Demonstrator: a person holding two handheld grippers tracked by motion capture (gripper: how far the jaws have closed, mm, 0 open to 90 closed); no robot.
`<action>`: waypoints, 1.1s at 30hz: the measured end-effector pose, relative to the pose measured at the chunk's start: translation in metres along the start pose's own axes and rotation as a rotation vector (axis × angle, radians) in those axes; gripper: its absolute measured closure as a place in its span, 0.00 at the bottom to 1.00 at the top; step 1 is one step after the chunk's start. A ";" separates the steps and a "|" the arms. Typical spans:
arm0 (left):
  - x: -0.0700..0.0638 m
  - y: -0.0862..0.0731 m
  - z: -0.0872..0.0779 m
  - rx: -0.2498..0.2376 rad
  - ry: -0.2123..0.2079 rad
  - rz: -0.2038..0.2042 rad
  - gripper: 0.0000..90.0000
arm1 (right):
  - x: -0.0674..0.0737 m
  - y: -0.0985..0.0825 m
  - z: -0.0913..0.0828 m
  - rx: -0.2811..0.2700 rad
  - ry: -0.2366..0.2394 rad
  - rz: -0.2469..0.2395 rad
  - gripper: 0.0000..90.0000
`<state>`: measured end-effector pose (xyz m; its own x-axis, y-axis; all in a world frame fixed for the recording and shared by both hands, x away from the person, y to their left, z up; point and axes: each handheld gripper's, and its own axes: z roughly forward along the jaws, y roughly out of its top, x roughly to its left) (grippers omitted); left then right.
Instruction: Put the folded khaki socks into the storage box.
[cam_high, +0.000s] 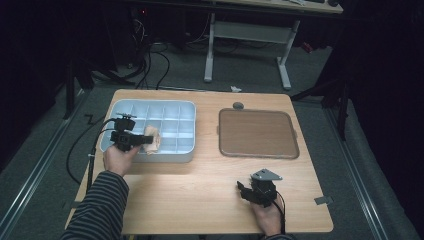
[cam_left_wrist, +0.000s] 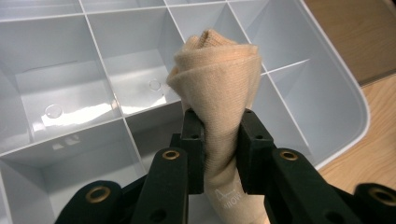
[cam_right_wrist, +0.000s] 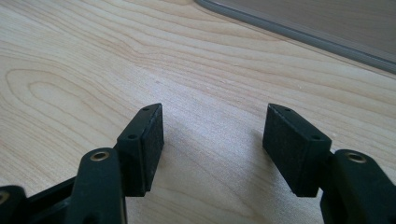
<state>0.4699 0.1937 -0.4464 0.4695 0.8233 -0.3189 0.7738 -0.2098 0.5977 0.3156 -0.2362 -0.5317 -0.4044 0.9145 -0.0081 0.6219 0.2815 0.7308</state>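
A dim room surrounds a light wooden table (cam_high: 200, 200); cables lie on the grey floor behind it, and a white-legged desk (cam_high: 250, 50) stands farther back.

At the table's left, a pale blue organiser (cam_high: 186, 107) sits divided into square compartments. The left hand (cam_high: 119, 159), in a striped sleeve (cam_high: 100, 207), reaches over the organiser's near edge. The left gripper (cam_high: 142, 140) is clenched on a rolled beige sock (cam_high: 151, 139). In the left gripper view the pads (cam_left_wrist: 194, 140) press both sides of the sock (cam_left_wrist: 219, 93), which narrows between them and bulges into a roll above. The sock hangs over the organiser (cam_left_wrist: 345, 93), above the compartments near its right-hand end; whether it touches the dividers cannot be told. The compartments seen there are bare, with light reflecting off their floors. A small printed mark shows on the sock's lower part.

To the right of the organiser, well apart from it, a brown tray (cam_high: 257, 134) with a grey rim lies flat on the table. A small grey disc (cam_high: 238, 105) rests just beyond its far edge.

Near the table's front right, the right hand (cam_high: 267, 215) holds the right gripper (cam_high: 243, 189), which carries a grey plate (cam_high: 266, 175) on top. It is released: in the right gripper view the jaws stand wide apart with only bare wood (cam_right_wrist: 210, 154) between them, and the tray's rim (cam_right_wrist: 299, 35) crosses the upper corner.
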 end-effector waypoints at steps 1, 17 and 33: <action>-0.001 0.000 0.002 0.008 0.005 0.004 0.84 | 0.000 0.000 0.000 0.000 0.000 0.000 0.43; -0.002 -0.002 0.010 0.065 0.053 0.027 0.84 | 0.000 0.000 0.000 0.000 -0.001 -0.005 0.43; 0.000 -0.006 0.013 0.098 0.074 0.011 0.85 | 0.000 0.000 0.000 0.001 -0.002 -0.004 0.43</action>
<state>0.4711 0.1876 -0.4597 0.4485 0.8566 -0.2551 0.8084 -0.2670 0.5247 0.3156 -0.2360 -0.5317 -0.4057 0.9139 -0.0126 0.6210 0.2857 0.7299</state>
